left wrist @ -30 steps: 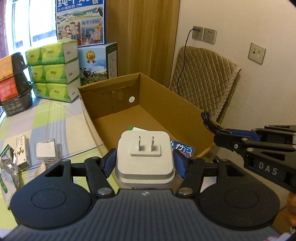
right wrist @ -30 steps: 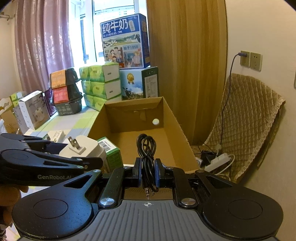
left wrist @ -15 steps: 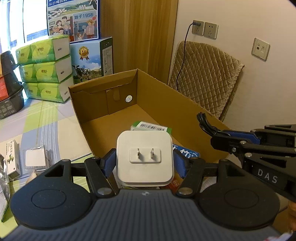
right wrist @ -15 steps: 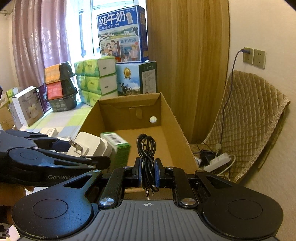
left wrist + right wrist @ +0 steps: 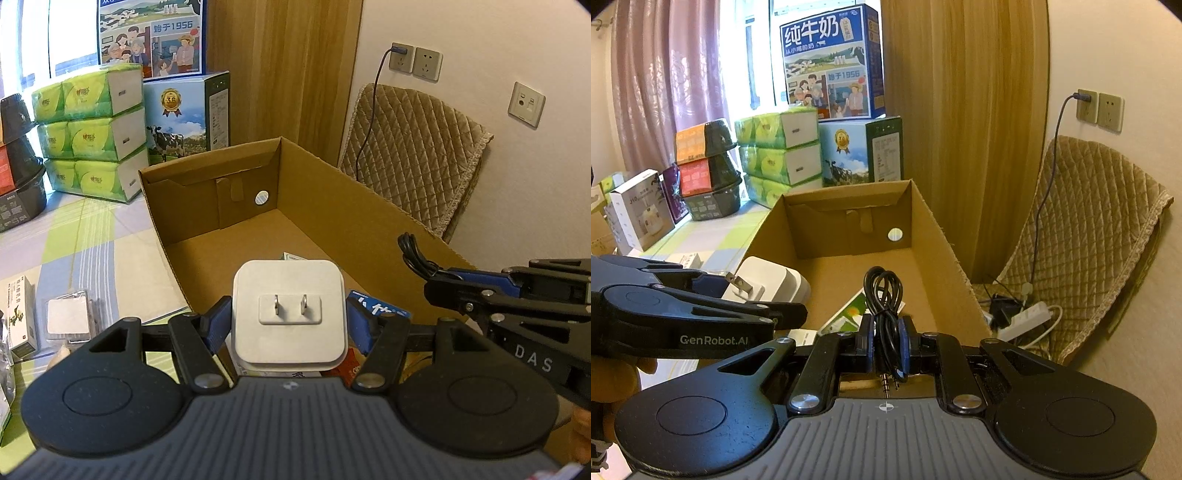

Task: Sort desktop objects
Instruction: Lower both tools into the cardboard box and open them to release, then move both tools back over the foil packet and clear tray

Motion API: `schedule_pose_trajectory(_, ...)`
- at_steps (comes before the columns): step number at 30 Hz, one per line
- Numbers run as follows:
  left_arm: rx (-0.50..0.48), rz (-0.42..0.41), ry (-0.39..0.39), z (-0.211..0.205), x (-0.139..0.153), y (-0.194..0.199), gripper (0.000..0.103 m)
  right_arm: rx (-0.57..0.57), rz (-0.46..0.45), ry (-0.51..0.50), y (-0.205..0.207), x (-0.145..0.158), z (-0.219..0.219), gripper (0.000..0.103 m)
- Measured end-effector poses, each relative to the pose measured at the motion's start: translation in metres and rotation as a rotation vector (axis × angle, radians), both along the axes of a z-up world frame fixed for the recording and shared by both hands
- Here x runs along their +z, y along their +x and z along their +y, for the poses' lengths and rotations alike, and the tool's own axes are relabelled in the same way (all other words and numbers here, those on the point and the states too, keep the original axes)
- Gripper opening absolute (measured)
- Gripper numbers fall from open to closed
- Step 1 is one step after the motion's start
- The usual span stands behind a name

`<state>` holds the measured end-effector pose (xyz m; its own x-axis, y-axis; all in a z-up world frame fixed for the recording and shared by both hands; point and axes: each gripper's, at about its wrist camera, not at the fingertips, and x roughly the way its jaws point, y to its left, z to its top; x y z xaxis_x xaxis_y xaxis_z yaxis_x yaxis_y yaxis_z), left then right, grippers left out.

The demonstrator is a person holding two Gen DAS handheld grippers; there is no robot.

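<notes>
Holding a white charger (image 5: 289, 314), the left gripper (image 5: 288, 325) stays clamped, prongs facing back. The right gripper (image 5: 886, 345) pinches a coiled black cable (image 5: 884, 295). The cardboard box (image 5: 846, 221) lies at twelve o'clock below both, its long axis running away, the right gripper nearer its middle.

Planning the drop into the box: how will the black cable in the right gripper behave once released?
The cable looks thin and coiled, so probably floppy and light. Its loop stands above the fingers, so it may slump or uncoil on landing. Unlikely to roll or break.
</notes>
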<state>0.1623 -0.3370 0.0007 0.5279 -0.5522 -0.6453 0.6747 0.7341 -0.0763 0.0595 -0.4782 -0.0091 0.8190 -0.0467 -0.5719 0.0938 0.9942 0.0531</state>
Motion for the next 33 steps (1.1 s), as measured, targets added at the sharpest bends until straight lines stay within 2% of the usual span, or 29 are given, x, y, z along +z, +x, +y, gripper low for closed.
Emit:
schedule_pose_trajectory(3, 0.000, 0.005, -0.009, 0.000, 0.001, 0.002, 0.061, 0.000, 0.001, -0.001, 0.000, 0.000, 0.000, 0.011)
schedule_pose_trajectory(5, 0.011, -0.003, -0.013, 0.001, 0.002, 0.002, 0.067, 0.000, 0.001, 0.001, 0.000, 0.000, 0.000, 0.011)
schedule_pose_trajectory(18, 0.057, -0.018, -0.040, 0.027, 0.012, -0.003, 0.067, 0.017, -0.002, 0.020, 0.009, 0.000, 0.006, 0.011)
schedule_pose_trajectory(21, 0.070, -0.018, -0.045, 0.033, 0.013, -0.003, 0.068, 0.041, -0.045, 0.059, 0.010, 0.000, 0.004, 0.012)
schedule_pose_trajectory(22, 0.074, -0.017, -0.045, 0.035, 0.013, -0.003, 0.068, 0.034, -0.048, 0.061, 0.011, 0.000, 0.003, 0.014)
schedule_pose_trajectory(24, 0.080, -0.017, -0.045, 0.039, 0.013, -0.003, 0.069, 0.015, -0.054, 0.062, 0.008, 0.000, 0.001, 0.039)
schedule_pose_trajectory(25, 0.085, -0.015, -0.046, 0.041, 0.013, -0.004, 0.069, 0.012, -0.055, 0.065, 0.006, -0.001, -0.001, 0.042)
schedule_pose_trajectory(33, 0.130, 0.010, -0.061, 0.063, 0.011, -0.013, 0.074, -0.014, -0.038, 0.072, -0.016, -0.001, -0.002, 0.044)
